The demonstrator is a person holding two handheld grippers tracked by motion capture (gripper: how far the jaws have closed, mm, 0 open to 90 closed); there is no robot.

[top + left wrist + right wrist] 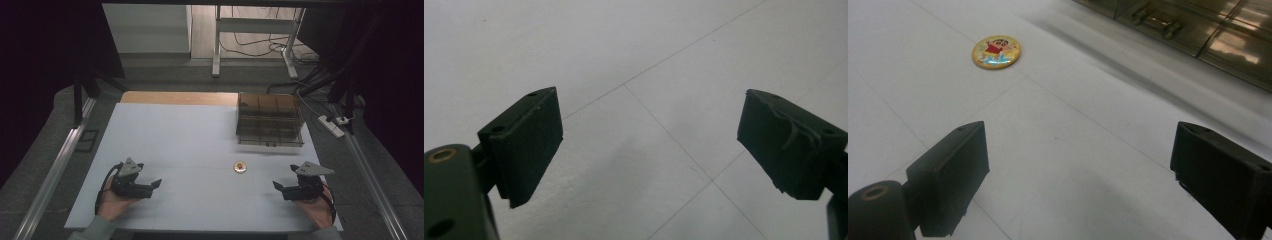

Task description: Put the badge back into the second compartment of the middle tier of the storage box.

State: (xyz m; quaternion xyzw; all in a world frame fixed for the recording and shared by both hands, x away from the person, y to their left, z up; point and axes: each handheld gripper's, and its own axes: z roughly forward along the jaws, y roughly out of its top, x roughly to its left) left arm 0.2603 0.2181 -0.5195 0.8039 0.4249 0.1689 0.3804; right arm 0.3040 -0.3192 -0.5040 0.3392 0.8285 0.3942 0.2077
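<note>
Both claws, left gripper [156, 185] and right gripper [278, 185], gape wide and hold nothing. The round badge [996, 51] lies flat ahead and left of the right gripper; being so thin, it could skid away toward the drawer box [270, 120] instead of being pinched.

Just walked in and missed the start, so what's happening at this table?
A person holds a gripper in each hand near the table's front edge; the left gripper and right gripper are both open and empty. A round cartoon badge lies flat between them, untouched. A brown drawer box sits at the far right.
</note>
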